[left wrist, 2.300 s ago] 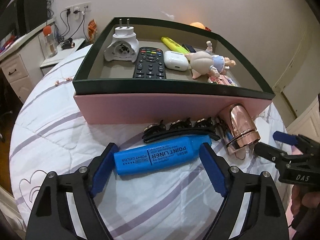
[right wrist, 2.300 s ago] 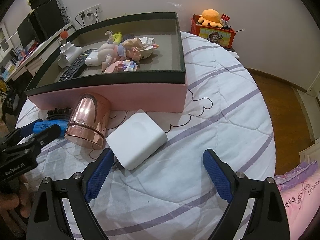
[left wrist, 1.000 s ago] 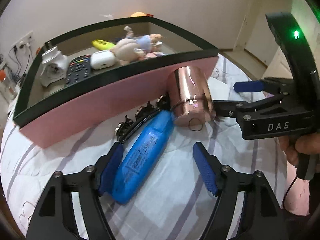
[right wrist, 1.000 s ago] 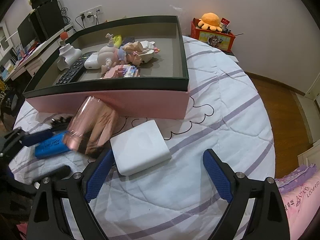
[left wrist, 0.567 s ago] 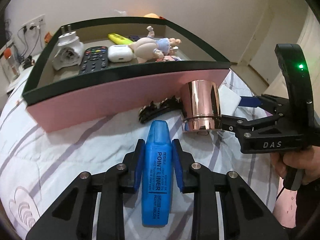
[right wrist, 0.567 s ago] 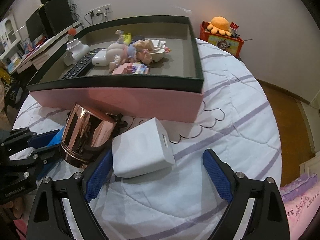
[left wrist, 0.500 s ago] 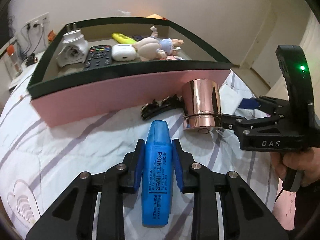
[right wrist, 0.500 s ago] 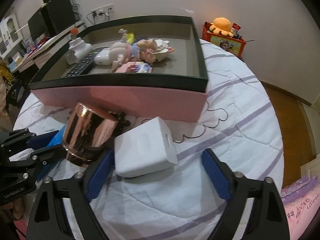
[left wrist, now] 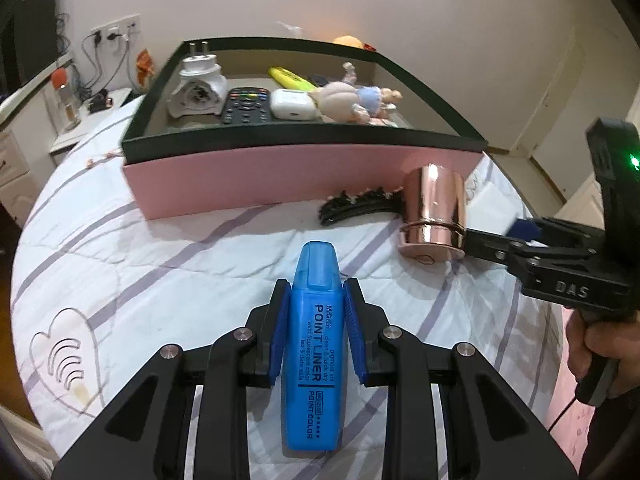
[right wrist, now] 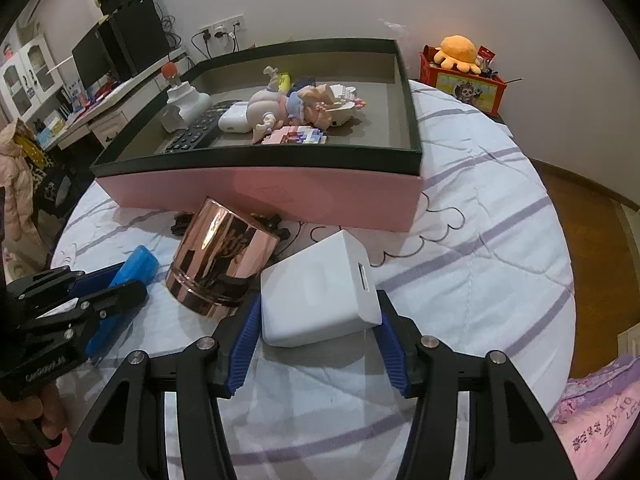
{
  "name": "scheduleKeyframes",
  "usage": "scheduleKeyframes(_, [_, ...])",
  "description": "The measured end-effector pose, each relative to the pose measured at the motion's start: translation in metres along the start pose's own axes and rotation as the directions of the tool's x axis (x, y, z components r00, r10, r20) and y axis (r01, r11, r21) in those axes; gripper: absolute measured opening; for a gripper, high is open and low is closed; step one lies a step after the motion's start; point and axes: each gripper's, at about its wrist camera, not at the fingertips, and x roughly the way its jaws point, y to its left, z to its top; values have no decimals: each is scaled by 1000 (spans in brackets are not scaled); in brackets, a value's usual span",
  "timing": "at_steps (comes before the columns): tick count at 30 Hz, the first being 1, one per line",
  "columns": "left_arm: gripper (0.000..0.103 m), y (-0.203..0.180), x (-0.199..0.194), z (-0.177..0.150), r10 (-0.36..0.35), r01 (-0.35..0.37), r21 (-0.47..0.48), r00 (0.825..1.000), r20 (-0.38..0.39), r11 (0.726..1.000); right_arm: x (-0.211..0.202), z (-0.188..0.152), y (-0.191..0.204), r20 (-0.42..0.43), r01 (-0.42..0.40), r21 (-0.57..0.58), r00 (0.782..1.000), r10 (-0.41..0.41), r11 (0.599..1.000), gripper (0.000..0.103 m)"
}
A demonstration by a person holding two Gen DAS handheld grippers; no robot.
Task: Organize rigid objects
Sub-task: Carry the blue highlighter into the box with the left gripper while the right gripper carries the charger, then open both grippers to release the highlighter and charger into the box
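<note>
My left gripper is shut on a blue highlighter marker, held lengthwise a little above the bedcover; it also shows in the right wrist view. My right gripper has closed onto the white box, its pads touching both sides. A rose-gold cup stands upside down next to the box. The pink box with a dark rim holds a remote, a plug adapter, an earbud case and a doll.
A black hair clip lies against the pink box front. The round table has a white striped quilted cover. A red toy box with an orange plush stands behind. A desk with a monitor is at the left.
My left gripper has closed on the blue highlighter and lifted it back from the pink box. My right gripper has moved forward and closed around the white box. The rose-gold cup was set upright, mouth down.
</note>
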Motion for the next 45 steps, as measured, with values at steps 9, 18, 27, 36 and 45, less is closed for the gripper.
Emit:
scheduleKeyframes(9, [27, 6, -36, 20, 26, -25, -13, 998, 65, 1000, -37, 12, 0, 70, -29, 14, 997, 28, 999, 55])
scheduleKeyframes(18, [27, 6, -70, 82, 69, -73, 18, 983, 172, 997, -63, 68, 16, 150, -51, -53, 987, 58, 997, 55])
scheduleKeyframes(27, [27, 13, -45, 140, 69, -74, 25, 981, 181, 997, -51, 133, 27, 175, -67, -86, 981, 81, 994, 55])
scheduleKeyframes(36, [27, 20, 9, 172, 88, -89, 2, 986, 144, 996, 4, 169, 19, 102, -46, -69, 993, 53, 997, 55])
scheduleKeyframes(45, [27, 24, 59, 186, 90, -90, -8, 993, 71, 996, 61, 181, 1, -3, -23, -30, 1000, 23, 999, 56])
